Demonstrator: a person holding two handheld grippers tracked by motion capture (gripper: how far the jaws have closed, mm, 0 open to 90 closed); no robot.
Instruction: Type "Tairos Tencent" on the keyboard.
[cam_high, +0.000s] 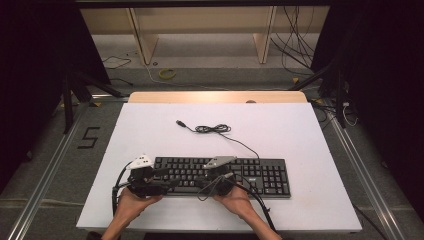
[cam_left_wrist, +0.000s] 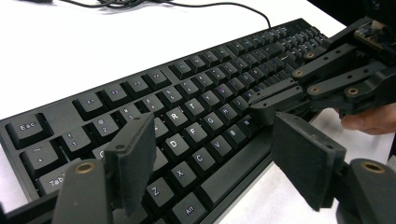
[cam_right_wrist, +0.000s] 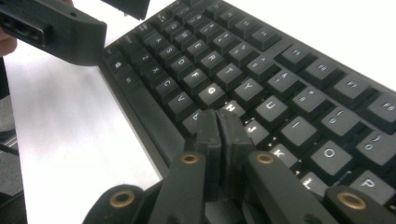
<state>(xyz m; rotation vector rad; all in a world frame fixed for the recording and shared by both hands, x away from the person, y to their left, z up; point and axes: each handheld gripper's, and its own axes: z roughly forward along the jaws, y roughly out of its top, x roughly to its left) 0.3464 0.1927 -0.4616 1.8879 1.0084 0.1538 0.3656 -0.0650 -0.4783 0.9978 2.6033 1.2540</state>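
1 keyboard (cam_high: 220, 175) lies lengthwise left-right, cable (cam_high: 235, 140) end rearward

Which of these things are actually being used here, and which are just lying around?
In use:
- keyboard
- left claw, open above the keys
- right claw, shut, tips at the keys

Lying about:
- keyboard's cable, unplugged on the table
- yellow ring on the floor

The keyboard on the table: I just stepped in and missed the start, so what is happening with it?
A person holds a gripper in each hand over the near edge of a black keyboard on a white table. The right gripper has its jaws shut, tips pointed down at the letter keys around H and J. The left gripper hangs open above the left-hand keys, with nothing between its jaws. The keyboard's cable lies loose behind it.
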